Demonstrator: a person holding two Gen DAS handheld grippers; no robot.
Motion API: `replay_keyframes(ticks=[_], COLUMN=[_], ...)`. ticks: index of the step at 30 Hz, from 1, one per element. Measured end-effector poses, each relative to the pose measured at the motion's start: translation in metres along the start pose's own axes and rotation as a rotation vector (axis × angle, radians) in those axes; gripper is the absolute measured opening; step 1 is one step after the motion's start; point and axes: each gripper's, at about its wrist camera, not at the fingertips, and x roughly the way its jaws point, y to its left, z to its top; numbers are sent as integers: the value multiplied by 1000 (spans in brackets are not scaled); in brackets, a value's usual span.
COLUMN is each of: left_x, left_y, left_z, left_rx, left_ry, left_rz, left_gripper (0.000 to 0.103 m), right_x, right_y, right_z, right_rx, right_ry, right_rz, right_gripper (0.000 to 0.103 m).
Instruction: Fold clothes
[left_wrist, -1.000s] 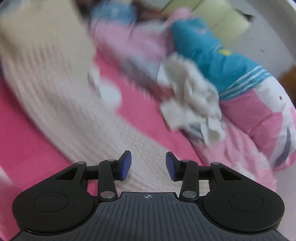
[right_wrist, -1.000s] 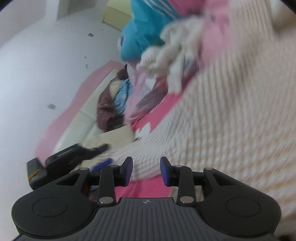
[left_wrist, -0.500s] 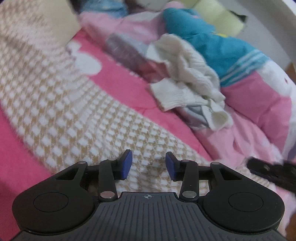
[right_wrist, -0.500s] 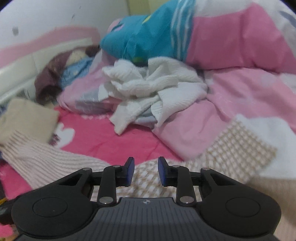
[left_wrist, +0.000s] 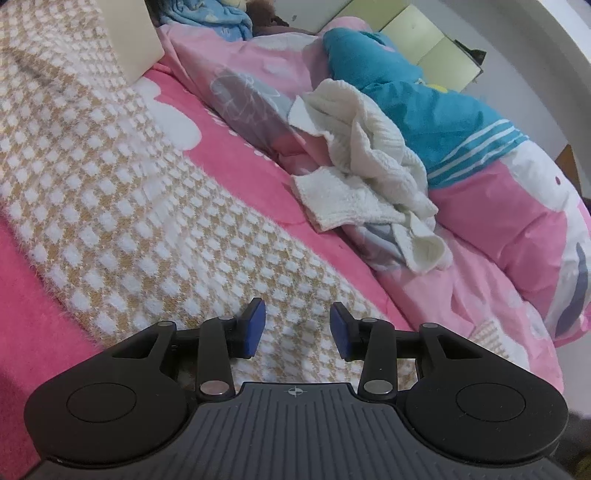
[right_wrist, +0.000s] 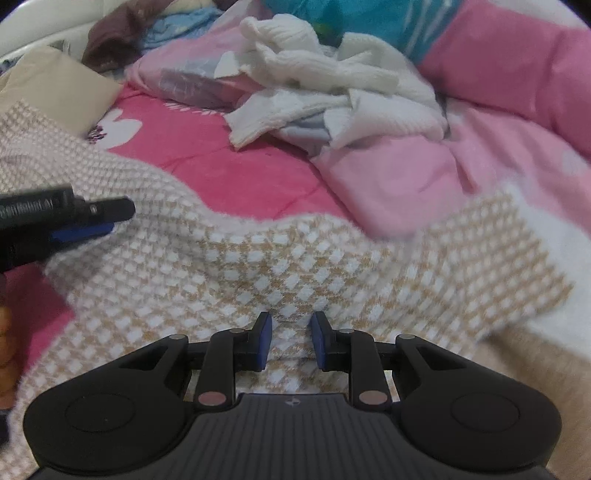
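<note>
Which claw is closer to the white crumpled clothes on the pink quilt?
Hard to tell. Both the left claw and the right claw sit over the checked sweater, well short of the white clothes.

pink quilt bunched on pink bedsheet.

left gripper parted, right gripper narrower (both low)

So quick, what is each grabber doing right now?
Left gripper: open, holding nothing, over the checked sweater.
Right gripper: open, holding nothing, sweater under its fingertips.
</note>
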Motion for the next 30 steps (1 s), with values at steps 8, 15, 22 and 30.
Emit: replay_keyframes(ticks=[8,15,22,30], left_x=[-1,-3,-8,-8], left_y=[1,5,16,17], left_z=[-1,-1,0,1], left_rx=[-6,-32,-98,-101], left_ry=[-4,-14,-36,-37], left_rz=[-6,-5,8,6], left_gripper=[39,35,27,27], right_x=[22,55,74,66], right_y=[-33,-29,22,11], right_z=[78,115,100,98], right_rx=[217,190,-340,-348], right_ry=[61,156,249,209], right_rz=[44,119,241,370], right_gripper=[27,33,41,41])
